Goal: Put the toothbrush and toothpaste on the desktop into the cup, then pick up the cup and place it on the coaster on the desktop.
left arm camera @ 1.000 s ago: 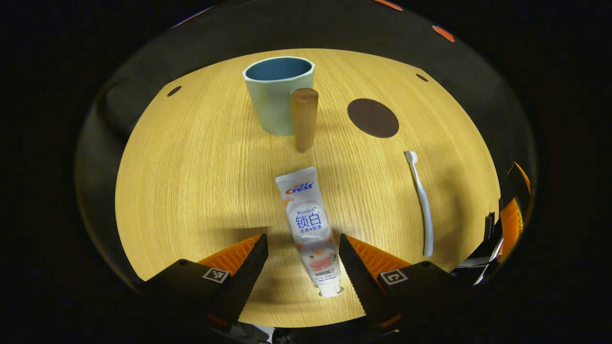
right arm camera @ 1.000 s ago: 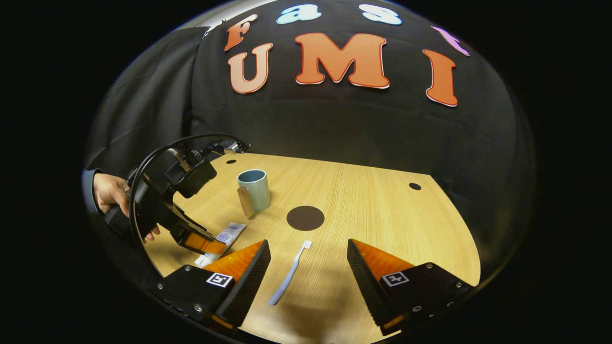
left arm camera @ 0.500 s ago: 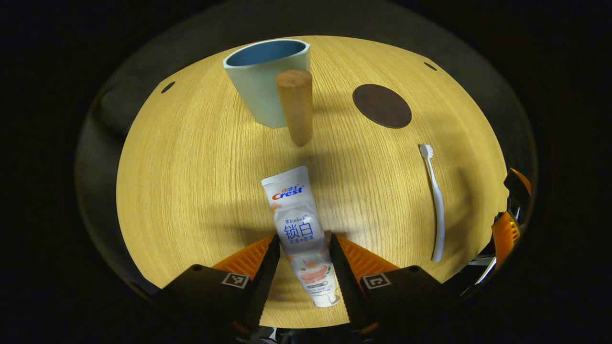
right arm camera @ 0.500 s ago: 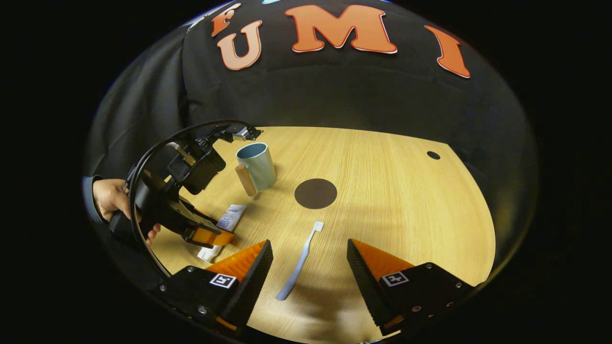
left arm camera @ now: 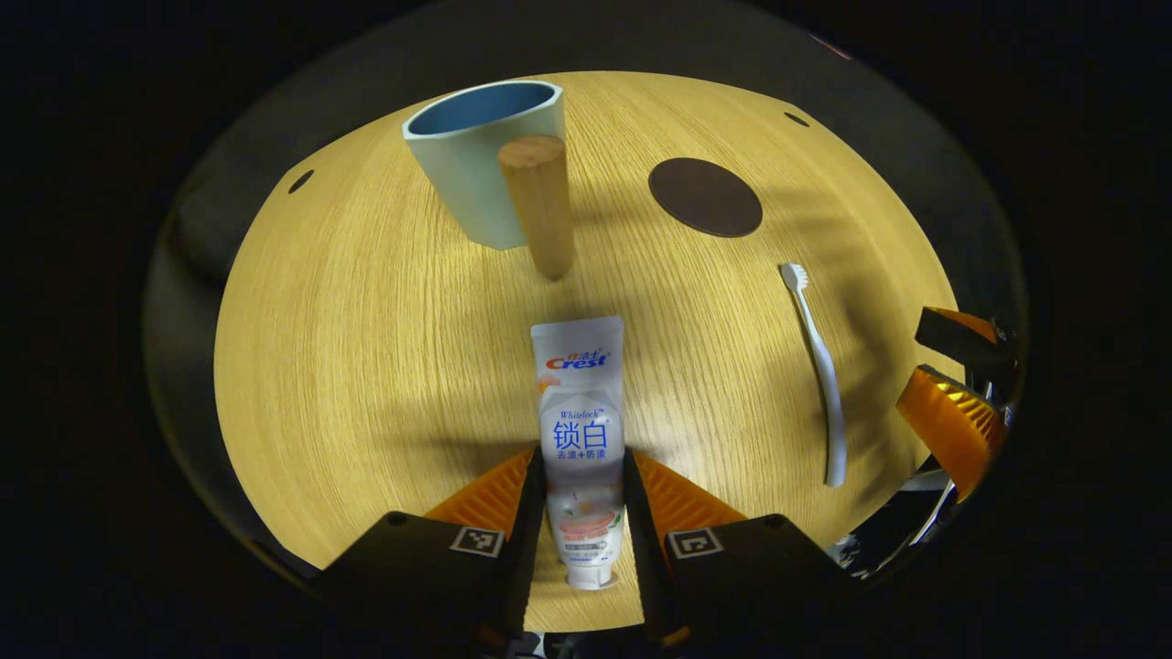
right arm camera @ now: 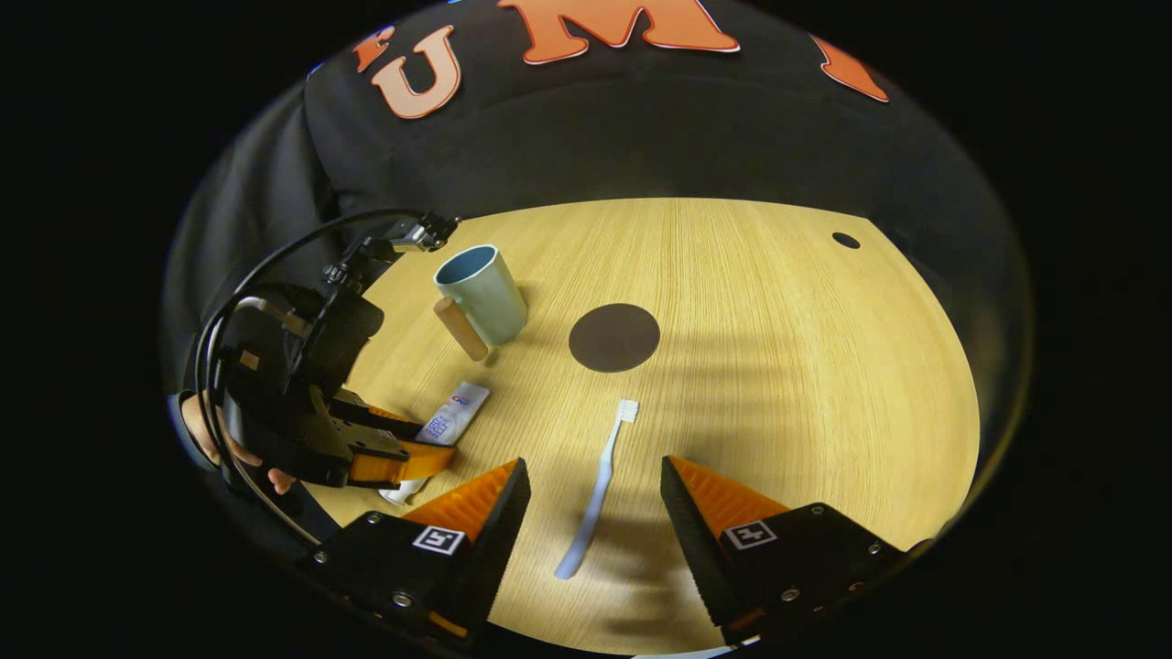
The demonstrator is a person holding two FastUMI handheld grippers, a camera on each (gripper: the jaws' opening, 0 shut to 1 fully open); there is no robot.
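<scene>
In the left gripper view my left gripper (left arm camera: pixel 580 490) is shut on the white toothpaste tube (left arm camera: pixel 580 403), gripping its lower part with the cap toward me. Ahead stand the pale blue cup (left arm camera: pixel 482 165) with its wooden handle (left arm camera: pixel 540 203), the dark round coaster (left arm camera: pixel 705 196) and the white toothbrush (left arm camera: pixel 815 361) lying to the right. In the right gripper view my right gripper (right arm camera: pixel 593 490) stands open just above the toothbrush (right arm camera: pixel 597 490), whose handle lies between the fingers. The cup (right arm camera: pixel 482 293), coaster (right arm camera: pixel 613 337) and toothpaste tube (right arm camera: pixel 449 425) lie beyond, with the left gripper (right arm camera: pixel 389 455) on the tube.
The round wooden table (right arm camera: pixel 778 366) has small dark holes near its far edge (right arm camera: pixel 845 240). A hand (right arm camera: pixel 229 448) holds the left gripper at the table's left side. The black booth wall (right arm camera: pixel 641 137) rises behind the table.
My left gripper closed on the toothpaste tube and straightened it. My right gripper moved forward and lower over the toothbrush, still open.
</scene>
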